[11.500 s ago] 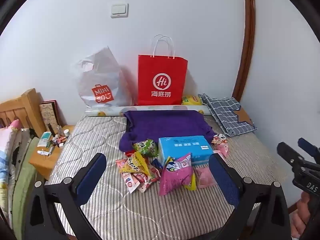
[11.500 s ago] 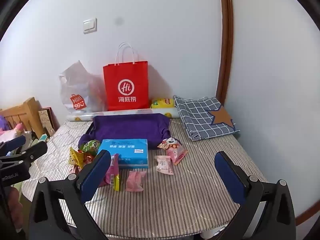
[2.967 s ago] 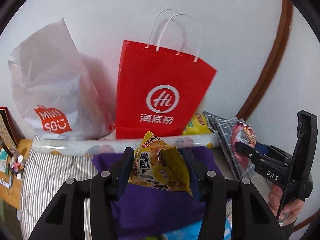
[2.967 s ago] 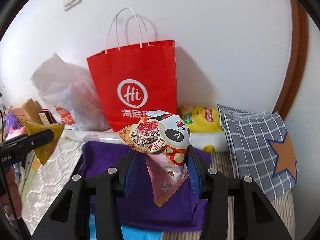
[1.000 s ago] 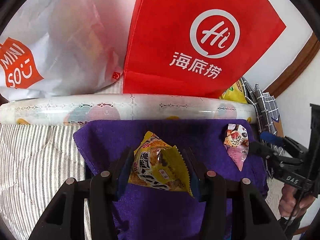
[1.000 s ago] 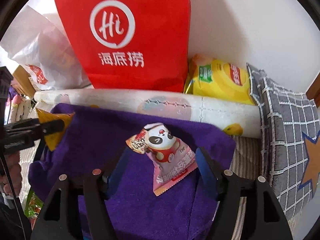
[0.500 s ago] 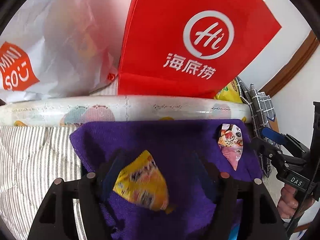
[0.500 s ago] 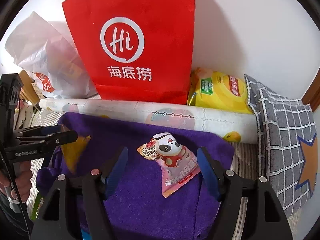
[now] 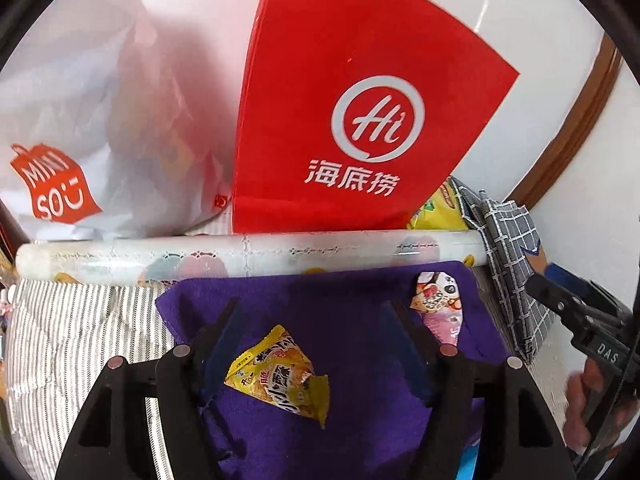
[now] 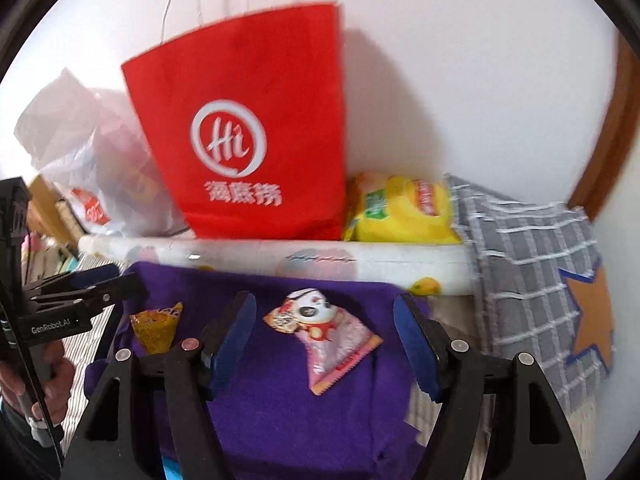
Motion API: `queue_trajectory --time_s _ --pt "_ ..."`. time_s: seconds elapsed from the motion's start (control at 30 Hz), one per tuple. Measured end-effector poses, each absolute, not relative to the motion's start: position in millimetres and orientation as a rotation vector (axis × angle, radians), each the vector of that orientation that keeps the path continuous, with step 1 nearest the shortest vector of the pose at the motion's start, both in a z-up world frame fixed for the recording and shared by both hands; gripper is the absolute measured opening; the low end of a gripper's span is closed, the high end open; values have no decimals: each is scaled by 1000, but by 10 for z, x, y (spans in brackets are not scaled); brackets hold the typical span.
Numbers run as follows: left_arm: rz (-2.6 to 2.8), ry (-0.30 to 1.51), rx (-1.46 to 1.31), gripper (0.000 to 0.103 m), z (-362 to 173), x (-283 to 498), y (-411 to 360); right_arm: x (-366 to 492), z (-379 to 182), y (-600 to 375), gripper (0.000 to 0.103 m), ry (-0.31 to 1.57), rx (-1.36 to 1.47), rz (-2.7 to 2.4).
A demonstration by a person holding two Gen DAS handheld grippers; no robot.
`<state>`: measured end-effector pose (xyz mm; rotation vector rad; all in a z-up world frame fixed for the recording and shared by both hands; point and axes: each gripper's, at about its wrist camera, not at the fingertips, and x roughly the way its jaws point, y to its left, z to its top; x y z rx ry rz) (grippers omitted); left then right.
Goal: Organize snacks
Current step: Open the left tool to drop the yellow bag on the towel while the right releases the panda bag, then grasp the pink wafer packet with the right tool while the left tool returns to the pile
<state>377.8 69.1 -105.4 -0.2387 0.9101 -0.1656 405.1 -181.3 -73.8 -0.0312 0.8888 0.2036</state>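
Beyond both tools, a red paper bag [image 9: 352,128] printed with a white "Hi" logo stands against the wall, with a white MINISO plastic bag [image 9: 104,152] to its left and a yellow packet [image 10: 400,208] tucked at its right corner beside a grey checked cloth [image 10: 532,264] bearing an orange star. A long printed roll [image 9: 256,256] lies across in front of the bags, closing off the far edge of the purple cloth [image 9: 344,312] spread on the striped mattress [image 9: 72,328]. The left gripper [image 9: 314,340] is tilted down over that cloth with its blue-padded jaws spread apart and grasping nothing; the yellow snack packet [image 9: 280,372] lies loose on the cloth between and below them. The right gripper [image 10: 324,340] is likewise parted and empty (its view is somewhat blurred), with the pink panda snack packet [image 10: 324,336] lying flat on the cloth between its fingers, touching neither pad. Each tool appears at the edge of the other's view, a hand [image 10: 52,384] wrapped around the handle.
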Motion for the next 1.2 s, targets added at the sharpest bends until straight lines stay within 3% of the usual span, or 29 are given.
queue_trajectory --time_s 0.2,0.73,1.0,1.07,1.1,1.2 --pt "-249 963 -264 68 -905 3700 597 3570 -782 -2055 71 946 -40 168" --pt "-210 752 -163 70 -68 2963 575 2308 -1371 -2283 64 1053 -2 173" --pt "-94 789 -149 70 -223 2366 869 2263 -1750 -2268 58 1123 -24 131" --pt "-66 798 -153 70 -271 2212 966 2251 -1808 -2285 53 1101 -22 109" --pt "-44 805 -155 70 -299 2128 1032 2223 -1799 -2280 39 1079 -29 109" --pt "2 821 -158 70 -397 1925 1165 2142 -1757 -2292 36 1057 -37 116"
